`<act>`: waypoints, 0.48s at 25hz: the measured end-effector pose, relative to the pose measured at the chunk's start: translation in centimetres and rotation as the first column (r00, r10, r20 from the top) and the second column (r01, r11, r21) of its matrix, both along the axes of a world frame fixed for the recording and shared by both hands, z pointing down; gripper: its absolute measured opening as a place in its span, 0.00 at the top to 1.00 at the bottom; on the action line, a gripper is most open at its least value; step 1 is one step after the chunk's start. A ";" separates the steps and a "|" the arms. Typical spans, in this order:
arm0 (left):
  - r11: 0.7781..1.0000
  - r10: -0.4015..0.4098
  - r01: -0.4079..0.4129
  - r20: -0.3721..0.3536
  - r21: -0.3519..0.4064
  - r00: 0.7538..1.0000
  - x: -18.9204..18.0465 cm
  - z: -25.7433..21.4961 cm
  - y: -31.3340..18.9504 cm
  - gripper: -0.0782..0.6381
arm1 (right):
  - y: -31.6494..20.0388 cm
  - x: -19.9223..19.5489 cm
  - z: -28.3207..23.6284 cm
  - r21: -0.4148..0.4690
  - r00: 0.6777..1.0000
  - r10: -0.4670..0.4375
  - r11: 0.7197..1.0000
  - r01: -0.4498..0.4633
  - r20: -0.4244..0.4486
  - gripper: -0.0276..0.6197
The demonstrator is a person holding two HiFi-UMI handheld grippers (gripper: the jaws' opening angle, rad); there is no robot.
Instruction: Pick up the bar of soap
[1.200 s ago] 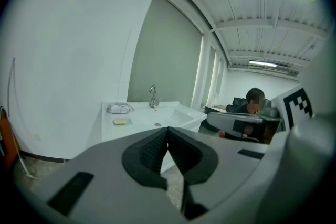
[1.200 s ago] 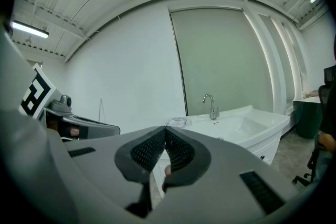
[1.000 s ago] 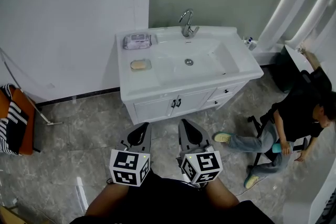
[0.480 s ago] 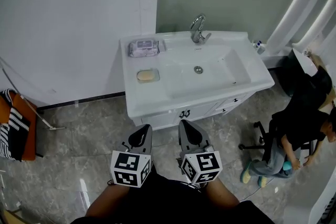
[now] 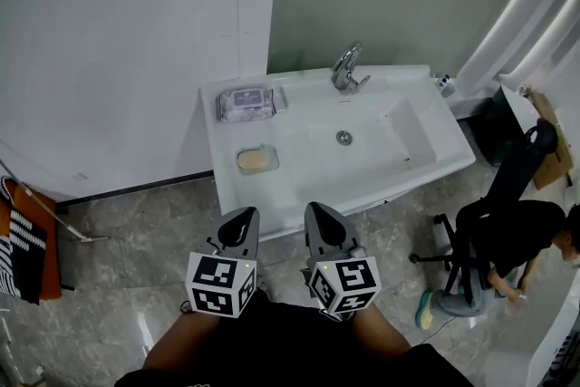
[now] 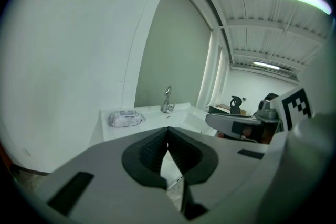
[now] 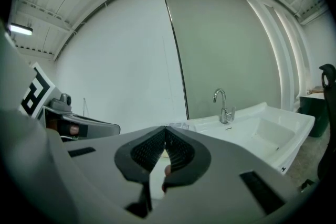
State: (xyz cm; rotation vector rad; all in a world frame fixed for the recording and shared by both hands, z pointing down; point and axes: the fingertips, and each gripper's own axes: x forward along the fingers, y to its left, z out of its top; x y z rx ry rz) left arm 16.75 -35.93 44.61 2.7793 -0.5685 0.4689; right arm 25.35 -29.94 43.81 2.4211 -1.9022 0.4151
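A tan bar of soap (image 5: 256, 159) lies in a small clear dish on the left ledge of the white washbasin (image 5: 426, 168). In the head view my left gripper (image 5: 238, 225) and right gripper (image 5: 322, 222) are held side by side close to my body, short of the basin's front edge. Both are shut with their tips touching and nothing between them. In the left gripper view the shut jaws (image 6: 168, 131) point toward the basin; the soap is hidden behind them. The right gripper (image 7: 165, 130) also faces the basin.
A pack of wipes (image 5: 245, 103) lies at the ledge's back left, also in the left gripper view (image 6: 125, 118). A chrome tap (image 5: 345, 68) stands behind the bowl. A person (image 5: 507, 240) sits on a chair at the right. A striped cloth (image 5: 20, 240) lies at far left.
The washbasin has come nearer and lower in the head view as I stepped toward it. The seated person has shifted toward the right edge. Both grippers stay shut.
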 end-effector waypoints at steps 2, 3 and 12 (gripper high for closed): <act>1.000 0.001 -0.001 0.009 -0.011 1.000 0.3 -0.1 -1.3 0.88 | -1.4 0.2 -0.3 -0.007 1.000 -0.002 1.000 0.002 -0.001 0.95; 1.000 0.004 -0.004 0.013 -0.015 1.000 0.4 -0.2 -1.8 0.88 | -1.9 0.4 -0.5 -0.008 1.000 0.000 1.000 0.000 0.002 0.95; 1.000 -0.008 0.009 0.029 -0.026 1.000 1.2 -0.2 -4.9 0.88 | -5.0 1.4 0.3 -0.036 0.999 -0.004 0.999 0.005 0.034 0.95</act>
